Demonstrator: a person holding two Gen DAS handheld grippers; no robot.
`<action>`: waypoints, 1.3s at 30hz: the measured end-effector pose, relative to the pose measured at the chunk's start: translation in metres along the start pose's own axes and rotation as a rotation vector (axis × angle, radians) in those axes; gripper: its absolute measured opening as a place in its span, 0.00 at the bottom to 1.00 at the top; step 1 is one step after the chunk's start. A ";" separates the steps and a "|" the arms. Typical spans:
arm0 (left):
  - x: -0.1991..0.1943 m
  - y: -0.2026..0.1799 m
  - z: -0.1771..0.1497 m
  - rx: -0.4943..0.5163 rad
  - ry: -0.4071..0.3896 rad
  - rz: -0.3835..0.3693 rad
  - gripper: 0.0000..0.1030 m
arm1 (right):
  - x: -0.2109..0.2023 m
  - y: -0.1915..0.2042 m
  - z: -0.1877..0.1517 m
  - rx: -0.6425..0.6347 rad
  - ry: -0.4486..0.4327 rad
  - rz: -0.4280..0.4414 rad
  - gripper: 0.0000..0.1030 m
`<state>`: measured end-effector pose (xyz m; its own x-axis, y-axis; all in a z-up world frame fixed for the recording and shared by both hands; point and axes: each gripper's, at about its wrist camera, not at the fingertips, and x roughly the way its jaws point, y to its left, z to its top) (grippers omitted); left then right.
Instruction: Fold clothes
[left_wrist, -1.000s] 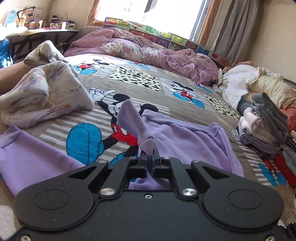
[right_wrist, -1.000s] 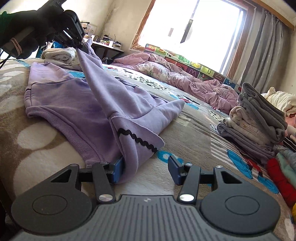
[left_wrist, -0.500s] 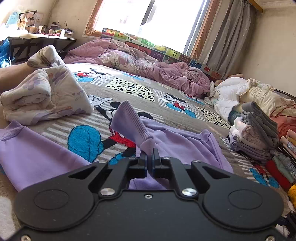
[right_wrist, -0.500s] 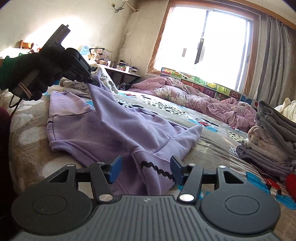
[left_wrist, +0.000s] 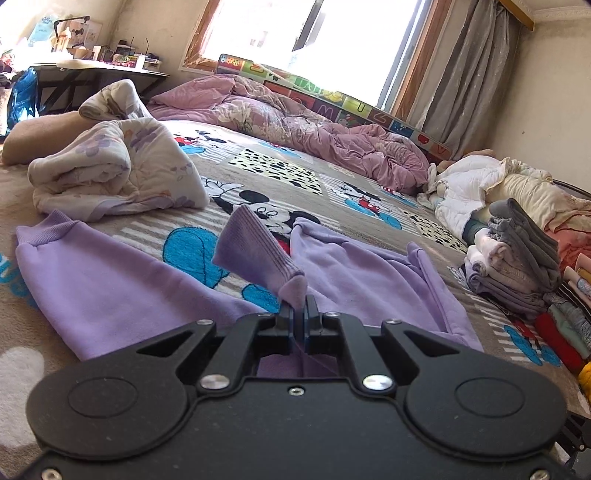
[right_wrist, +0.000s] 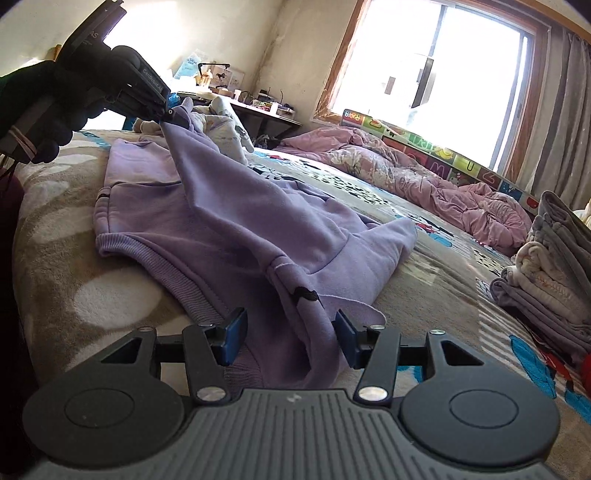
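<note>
Lilac fleece sweatshirt (right_wrist: 236, 225) lies spread on the cartoon-print bed blanket (left_wrist: 280, 173), w/ one sleeve lifted up. On the left side, the left gripper (left_wrist: 298, 306) is closed tight on the ribbed cuff (left_wrist: 255, 254) of this sleeve; in the right wrist view a dark-gloved hand (right_wrist: 55, 103) holds it high and the sleeve goes down from it in a slope. Beside, a rolled white quilt w/ purple flowers (left_wrist: 114, 173) is on the blanket. More to the right, the right gripper (right_wrist: 290, 338) is wide apart, blue pads (right_wrist: 233, 336) on both sides of a fold w/ black wavy trim (right_wrist: 304, 294), not pressing it. At far right stands a stack of folded grey and cream clothes (right_wrist: 550, 266).
</note>
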<state>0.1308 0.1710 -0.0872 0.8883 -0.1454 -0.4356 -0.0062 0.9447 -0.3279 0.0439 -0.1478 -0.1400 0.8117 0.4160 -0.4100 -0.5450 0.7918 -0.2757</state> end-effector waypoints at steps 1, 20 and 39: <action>0.003 0.003 -0.002 -0.010 0.008 0.004 0.03 | 0.000 0.000 0.000 -0.003 0.002 0.005 0.51; -0.014 0.008 0.012 -0.038 0.041 0.236 0.43 | 0.022 -0.032 0.020 0.094 -0.020 0.161 0.58; 0.266 -0.208 0.087 0.220 0.367 -0.166 0.43 | 0.034 -0.023 0.016 0.061 0.031 0.284 0.66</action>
<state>0.4083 -0.0387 -0.0617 0.6471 -0.3574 -0.6734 0.2554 0.9339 -0.2502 0.0871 -0.1445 -0.1339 0.6213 0.6115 -0.4900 -0.7349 0.6717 -0.0935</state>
